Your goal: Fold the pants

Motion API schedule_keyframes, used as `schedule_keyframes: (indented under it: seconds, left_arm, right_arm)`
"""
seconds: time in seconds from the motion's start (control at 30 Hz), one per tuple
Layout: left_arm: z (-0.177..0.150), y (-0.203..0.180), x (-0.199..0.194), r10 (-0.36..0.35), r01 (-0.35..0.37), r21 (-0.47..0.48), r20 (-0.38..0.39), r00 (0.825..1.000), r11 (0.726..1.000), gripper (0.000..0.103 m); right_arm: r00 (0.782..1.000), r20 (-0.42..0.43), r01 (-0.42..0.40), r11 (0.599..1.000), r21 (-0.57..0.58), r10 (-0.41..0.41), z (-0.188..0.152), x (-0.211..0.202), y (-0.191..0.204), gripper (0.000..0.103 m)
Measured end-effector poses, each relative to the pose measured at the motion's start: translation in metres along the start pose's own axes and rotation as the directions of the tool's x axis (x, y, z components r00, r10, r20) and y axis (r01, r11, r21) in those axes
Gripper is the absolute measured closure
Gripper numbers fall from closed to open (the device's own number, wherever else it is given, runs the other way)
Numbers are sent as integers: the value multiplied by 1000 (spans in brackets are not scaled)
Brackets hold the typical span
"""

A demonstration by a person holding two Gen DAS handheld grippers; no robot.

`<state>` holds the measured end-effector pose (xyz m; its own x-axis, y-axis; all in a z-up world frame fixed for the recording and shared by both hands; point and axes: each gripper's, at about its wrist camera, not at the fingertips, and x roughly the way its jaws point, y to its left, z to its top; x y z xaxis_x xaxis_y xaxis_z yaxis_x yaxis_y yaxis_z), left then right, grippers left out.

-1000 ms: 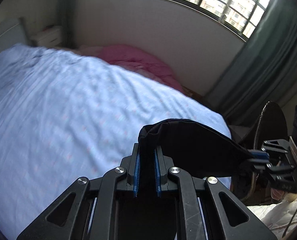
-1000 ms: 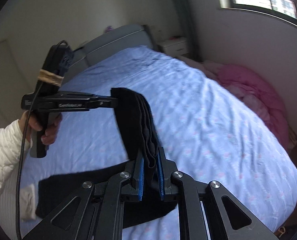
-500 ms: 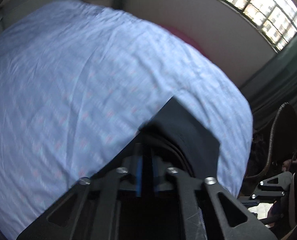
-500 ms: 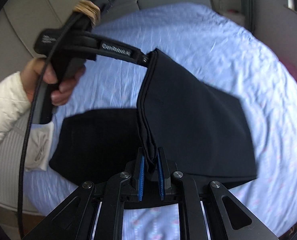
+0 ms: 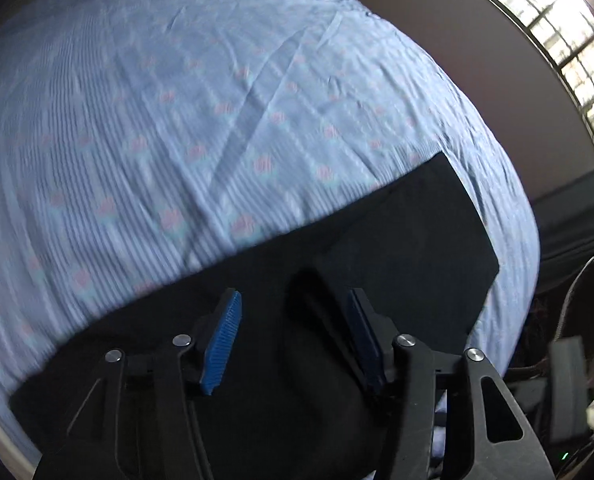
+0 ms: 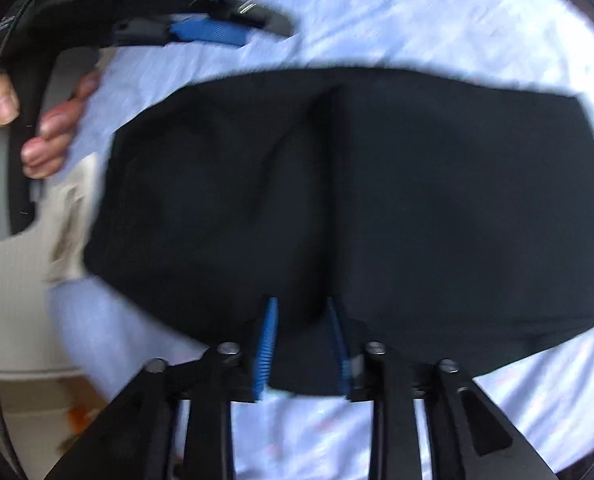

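The black pants (image 6: pixel 377 200) lie folded flat on the light blue bedsheet (image 6: pixel 417 12), with a crease down the middle. My right gripper (image 6: pixel 303 320) is open just above their near edge, holding nothing. My left gripper (image 5: pixel 293 308) is open over the pants (image 5: pixel 397 248) in the left wrist view, its blue pads (image 5: pixel 223 340) spread apart. The left gripper (image 6: pixel 209 32) also shows at the top left of the right wrist view, beyond the pants' far edge, held by a hand (image 6: pixel 53 132).
The bed's blue sheet with pink dots (image 5: pixel 217 120) stretches beyond the pants. A wall and a window (image 5: pixel 557 40) stand at the far right. A dark round chair (image 5: pixel 585 304) is beside the bed. A pale cloth (image 6: pixel 73 216) lies at the pants' left edge.
Both grippers lowered the folded end of the pants onto the bed, then opened and let go. The pants now lie flat, folded over.
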<state>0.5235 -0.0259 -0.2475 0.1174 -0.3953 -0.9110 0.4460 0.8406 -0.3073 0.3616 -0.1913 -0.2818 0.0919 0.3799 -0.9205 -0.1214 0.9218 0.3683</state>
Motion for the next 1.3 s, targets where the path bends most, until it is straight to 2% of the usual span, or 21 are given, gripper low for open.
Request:
schedule_keyframes:
  seconds: [0.1, 0.27, 0.3, 0.33, 0.37, 0.5, 0.57, 0.6, 0.63, 0.7, 0.8, 0.87, 0.97, 1.03, 1.07, 1.17, 1.3]
  left_arm:
    - [-13, 7, 12, -76, 74, -101, -15, 997, 992, 48]
    - [-26, 7, 39, -202, 198, -268, 14, 979, 943, 45]
    - [-25, 7, 46, -209, 203, -291, 13, 978, 935, 45]
    - [-25, 7, 53, -209, 202, -313, 10, 978, 928, 45]
    - [-24, 8, 60, -207, 197, -332, 6, 978, 922, 45]
    - [-16, 6, 82, -196, 180, -383, -3, 981, 906, 47]
    - [-10, 1, 86, -174, 162, -372, 1, 985, 914, 55]
    - [-7, -1, 86, -129, 118, -360, -6, 992, 925, 77]
    - [-5, -2, 87, -106, 97, -349, -8, 994, 932, 91]
    - [-1, -4, 83, -99, 94, -332, 4, 995, 939, 94]
    - [5, -6, 66, -28, 42, -294, 51, 998, 955, 95]
    - [10, -4, 63, -14, 29, -288, 54, 998, 957, 97]
    - [13, 0, 75, -24, 11, -288, -41, 999, 957, 91]
    - [6, 1, 79, -16, -4, -293, -69, 998, 956, 89]
    - [2, 0, 78, -22, 1, -301, -66, 998, 954, 87]
    - [-15, 3, 68, -33, 15, -337, -48, 998, 941, 71]
    - [-56, 6, 27, 45, -37, -350, 14, 999, 936, 54]
  right_arm:
    - [1000, 4, -13, 999, -35, 13, -8, -5, 8, 66]
    - [996, 77, 37, 993, 112, -46, -11, -34, -36, 56]
    - [994, 86, 54, 986, 155, -68, -11, -37, -54, 56]
    - [990, 80, 92, 967, 238, -114, -8, -40, -87, 56]
    - [990, 80, 92, 967, 238, -114, -8, -40, -87, 56]
    - [987, 55, 127, 936, 328, -153, 0, -37, -135, 56]
    - [987, 44, 133, 929, 346, -157, 3, -34, -147, 56]
    - [988, 41, 124, 930, 347, -147, 4, -32, -150, 56]
    - [989, 38, 122, 931, 344, -144, 6, -30, -151, 56]
    - [990, 30, 121, 938, 324, -138, 9, -27, -149, 56]
    - [994, 23, 94, 952, 292, -106, 13, -20, -137, 56]
    - [997, 14, 67, 960, 274, -73, 17, -14, -130, 56]
    - [997, -10, 76, 969, 234, -76, 19, -1, -118, 56]
    - [997, -18, 75, 969, 234, -73, 18, 2, -117, 56]
    - [997, -23, 72, 969, 236, -69, 17, 2, -117, 56]
    - [997, -31, 74, 970, 232, -69, 15, -2, -117, 56]
    - [997, -2, 75, 970, 230, -76, 9, -22, -107, 56]
